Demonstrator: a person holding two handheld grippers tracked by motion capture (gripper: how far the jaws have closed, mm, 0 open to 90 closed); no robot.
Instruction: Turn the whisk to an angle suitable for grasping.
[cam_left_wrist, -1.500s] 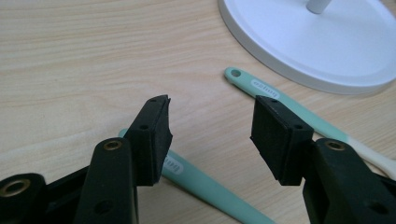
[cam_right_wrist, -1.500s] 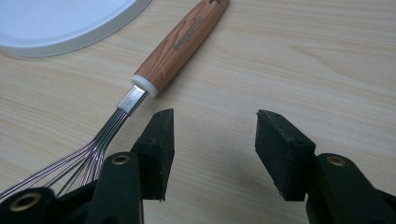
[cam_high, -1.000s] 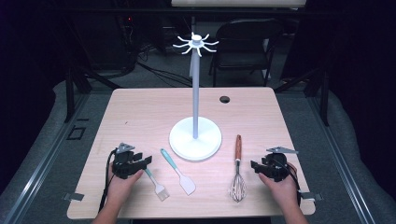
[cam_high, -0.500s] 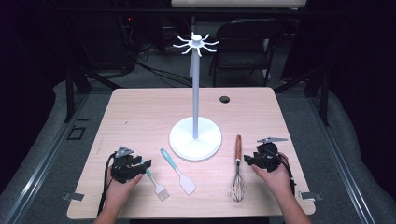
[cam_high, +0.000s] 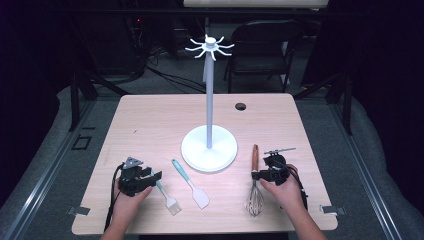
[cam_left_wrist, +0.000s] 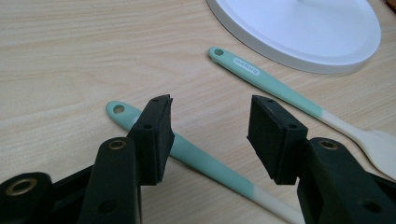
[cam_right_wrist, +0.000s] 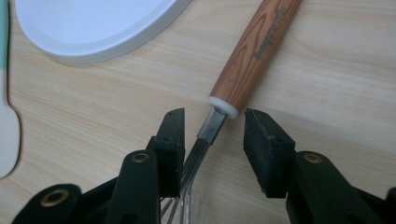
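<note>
The right gripper (cam_high: 256, 173) has slid from right of the whisk (cam_high: 254, 192) onto its neck, jaws closing, not yet pinching. The left gripper (cam_high: 156, 179) stays spread over the brush (cam_high: 166, 196), left of the white stand (cam_high: 209, 148).

Brush (cam_high: 166, 196) left of spatula (cam_high: 192, 184) (whisk (cam_high: 255, 190) right of stand (cam_high: 209, 148)).

Black tongs (cam_high: 154, 177), ribbed square pads (cam_left_wrist: 159, 135), brass screws, grey triangular plate, trailing black cables.
</note>
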